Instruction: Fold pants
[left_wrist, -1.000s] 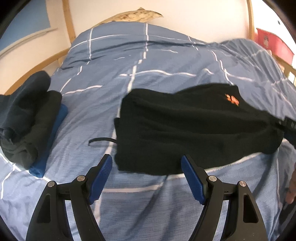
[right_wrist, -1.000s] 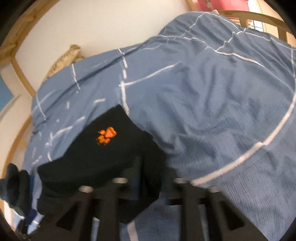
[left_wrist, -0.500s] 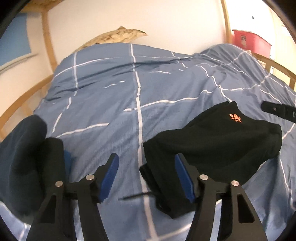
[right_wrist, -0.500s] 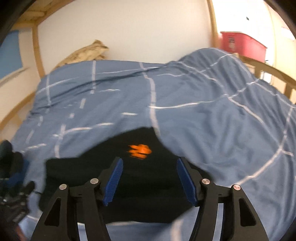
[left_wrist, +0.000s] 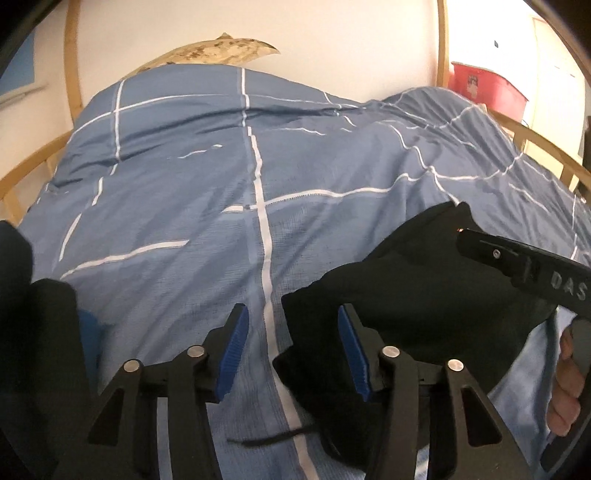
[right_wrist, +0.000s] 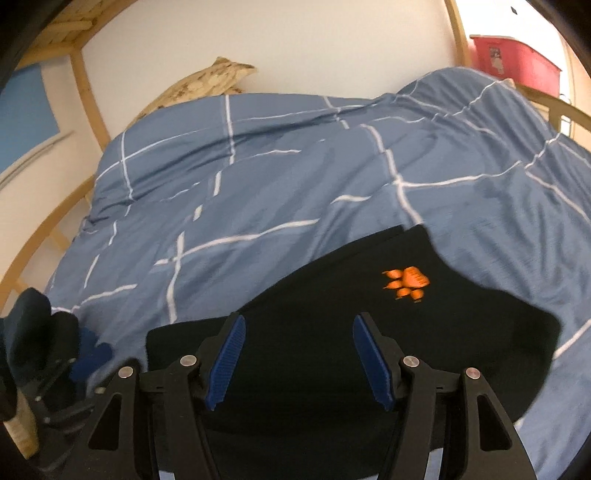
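The black pants (right_wrist: 332, 332) lie folded into a compact bundle on the blue checked duvet (right_wrist: 295, 184), with an orange paw print (right_wrist: 406, 282) on top. In the left wrist view the pants (left_wrist: 424, 295) sit at the lower right, a thin black drawstring (left_wrist: 273, 439) trailing out beneath. My left gripper (left_wrist: 291, 350) is open and empty, its right finger at the bundle's left edge. My right gripper (right_wrist: 299, 362) is open and empty, just above the middle of the bundle. The right gripper's body (left_wrist: 524, 262) shows over the pants in the left wrist view.
A pile of dark folded clothes (left_wrist: 33, 332) lies at the left on the duvet, also in the right wrist view (right_wrist: 33, 332). A beige pillow (left_wrist: 214, 51) lies at the headboard. A wooden bed frame (left_wrist: 72, 74) rings the bed. A red box (right_wrist: 517, 59) stands at the far right.
Both grippers pulled back and tilted up from the pants. The right gripper, earlier shut on the pants' edge, has let go and now hovers open over the bundle.
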